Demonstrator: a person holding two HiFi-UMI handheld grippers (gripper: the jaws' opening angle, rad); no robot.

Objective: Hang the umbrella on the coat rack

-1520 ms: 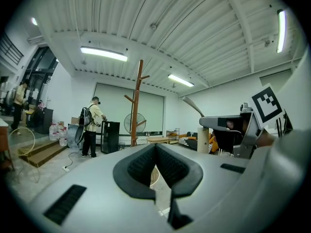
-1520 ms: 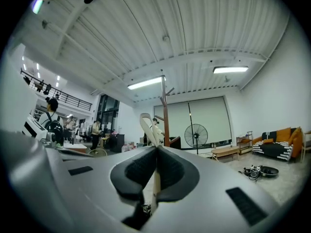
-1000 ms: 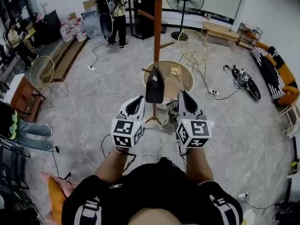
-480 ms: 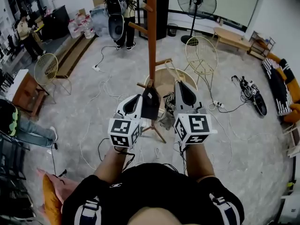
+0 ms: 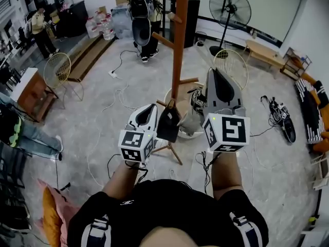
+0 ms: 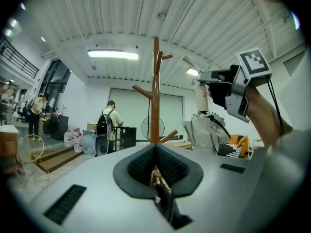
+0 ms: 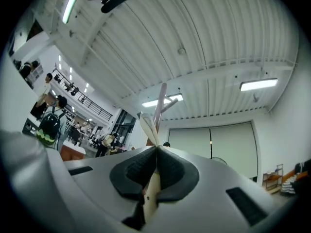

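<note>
Cluttered studio floor [image 5: 97, 112]: right gripper [image 5: 214, 78] is clamping the gray umbrella [image 5: 192, 123], hanging vertically just right of the coat rack [image 5: 179, 45] below its upper pegs [image 5: 160, 39]; left gripper [image 5: 167, 123] closed, empty.

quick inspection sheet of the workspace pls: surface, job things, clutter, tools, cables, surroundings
surface: grey concrete floor; no bench in use
job's things: coat rack upright; folded grey umbrella hangs from the right tool, not yet on a peg
clutter: wire chair at left, another beyond the rack
grippers: left tool jaws together, nothing made out between them; right tool held high, shut on a cream part of the umbrella
cables: white and black leads loop over the floor, some near the rack's feet
surroundings: standing fan; person with backpack; more people at far left
</note>
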